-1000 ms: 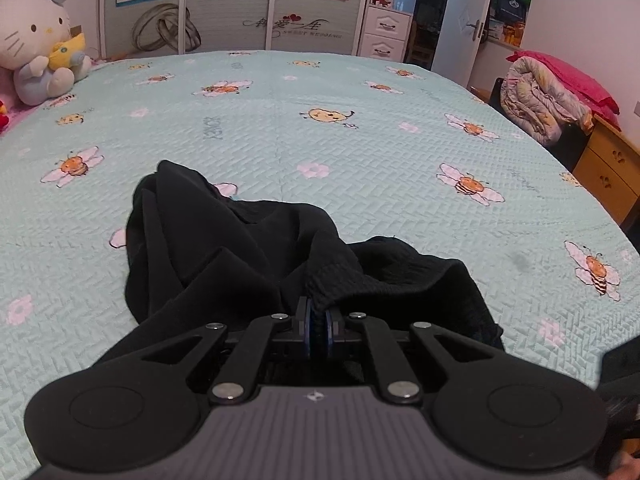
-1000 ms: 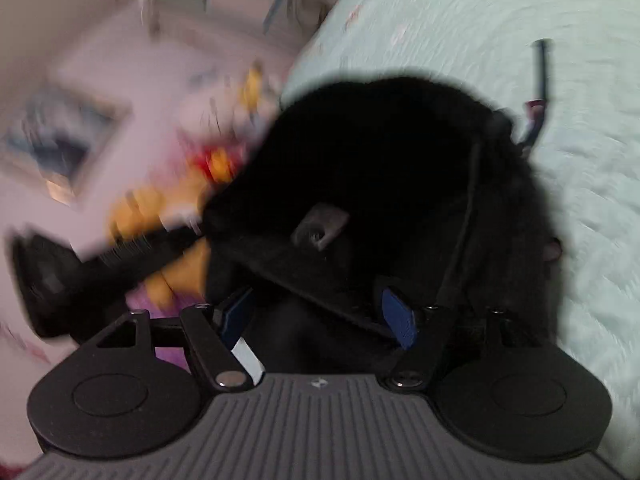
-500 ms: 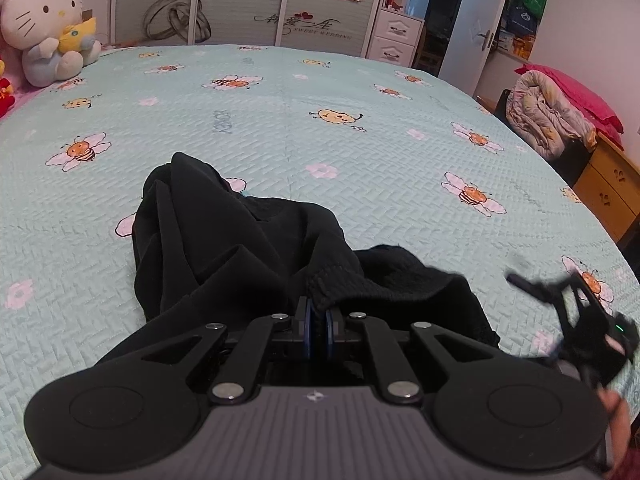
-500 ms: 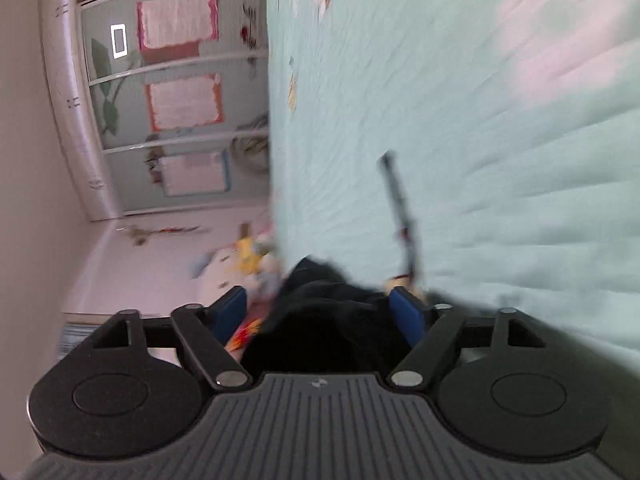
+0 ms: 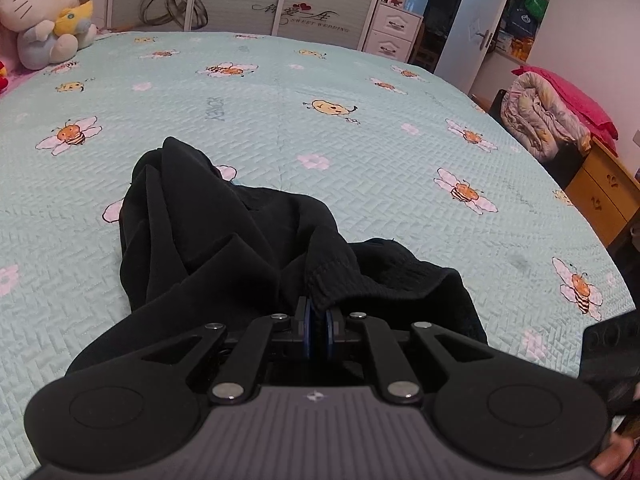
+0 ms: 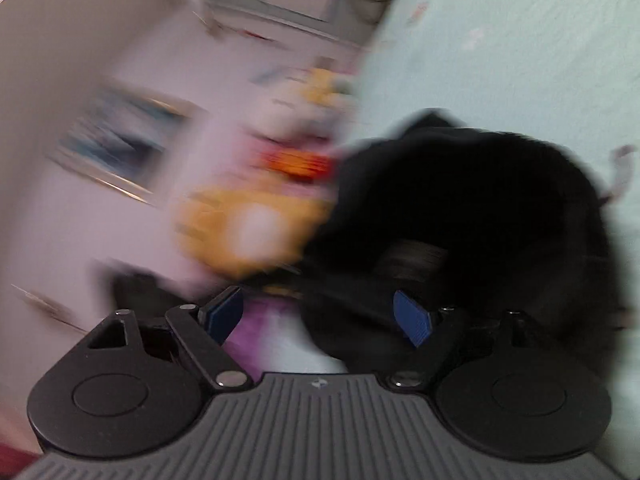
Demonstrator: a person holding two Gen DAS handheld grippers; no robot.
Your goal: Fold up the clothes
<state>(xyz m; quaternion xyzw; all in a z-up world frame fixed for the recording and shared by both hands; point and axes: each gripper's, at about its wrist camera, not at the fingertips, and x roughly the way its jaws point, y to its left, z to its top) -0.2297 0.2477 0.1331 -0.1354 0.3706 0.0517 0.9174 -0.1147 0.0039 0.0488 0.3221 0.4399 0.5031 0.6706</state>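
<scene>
A crumpled black garment [image 5: 224,248] lies on the mint bedspread [image 5: 360,152]. My left gripper [image 5: 317,330] is shut on its ribbed elastic edge, the blue pads pinching the cloth close in front of the camera. The right wrist view is smeared by motion. There my right gripper [image 6: 318,318] stands open, its blue pads wide apart. The black garment [image 6: 460,200] bulks just ahead and to the right of it. Some cloth reaches in by the right pad, and nothing is pressed between the pads.
A white plush cat [image 5: 44,12] sits at the bed's far left corner. A rolled quilt [image 5: 540,120] and a wooden cabinet [image 5: 600,196] stand off the bed's right side. Wardrobe doors and white drawers [image 5: 394,32] line the far wall. A hand [image 5: 616,464] shows at the lower right.
My left gripper keeps its hold on the cloth, almost still. My right gripper opened wider, swung off over the bedspread half a second ago, and now faces the garment again.
</scene>
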